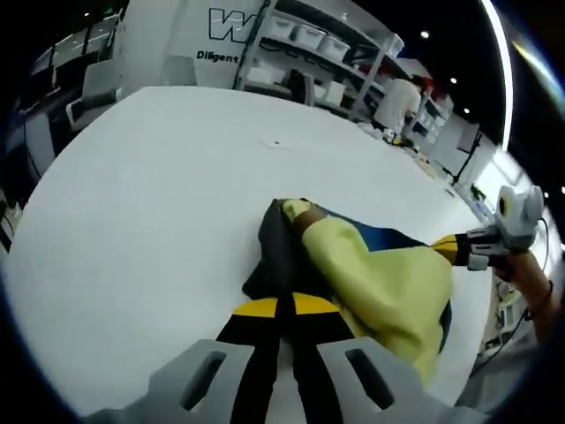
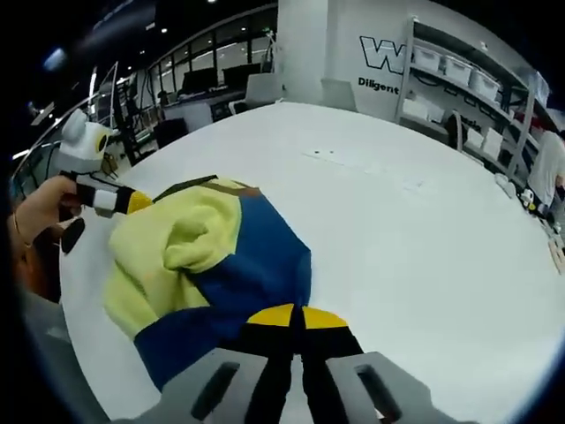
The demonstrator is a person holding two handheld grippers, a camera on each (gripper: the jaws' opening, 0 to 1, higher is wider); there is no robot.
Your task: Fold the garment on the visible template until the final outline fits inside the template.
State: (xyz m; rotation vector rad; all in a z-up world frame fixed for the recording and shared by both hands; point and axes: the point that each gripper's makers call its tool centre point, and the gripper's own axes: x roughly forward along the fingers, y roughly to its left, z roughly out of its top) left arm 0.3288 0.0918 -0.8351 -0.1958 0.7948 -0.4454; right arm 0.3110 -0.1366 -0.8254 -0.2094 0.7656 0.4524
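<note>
Both the left gripper [image 1: 284,311] and the right gripper [image 2: 296,320] have jaws pressed together, each pinching an edge of the garment [image 2: 212,265]. Gripping opposite sides, probably to carry a fold over, they keep it bunched on the white table [image 2: 415,221].

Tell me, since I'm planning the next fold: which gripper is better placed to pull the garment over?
Either, probably: left gripper and right gripper each have jaws shut on opposite edges of the garment.
</note>
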